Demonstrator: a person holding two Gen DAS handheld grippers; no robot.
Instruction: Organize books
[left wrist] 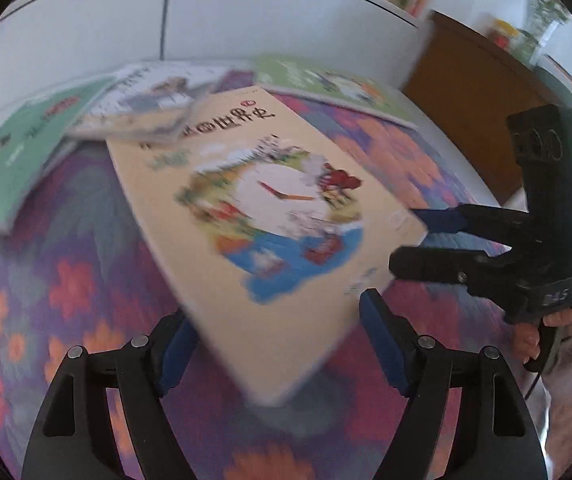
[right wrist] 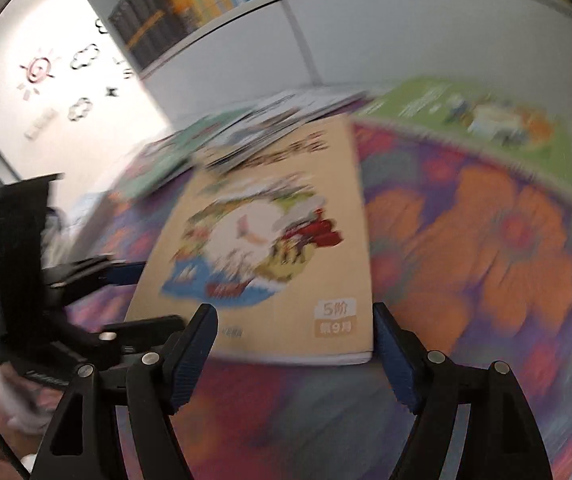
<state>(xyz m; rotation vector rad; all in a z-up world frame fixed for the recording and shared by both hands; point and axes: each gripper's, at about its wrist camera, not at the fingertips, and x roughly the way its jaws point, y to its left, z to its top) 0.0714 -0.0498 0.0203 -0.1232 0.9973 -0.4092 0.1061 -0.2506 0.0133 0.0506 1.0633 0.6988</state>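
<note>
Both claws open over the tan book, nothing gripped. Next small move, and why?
Probably close the right claw on the near edge of the tan book. Its fingers straddle that edge without pressing, the left claw is also open at a corner, and the book lies loose on the floral cloth with its far end under the other scattered books.

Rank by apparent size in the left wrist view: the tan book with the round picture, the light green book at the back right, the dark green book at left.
1. Tan book with the round picture, nearest, clearly largest.
2. and 3. Dark green book and light green book: too similar to rank; one is cut off, the other foreshortened.
</note>
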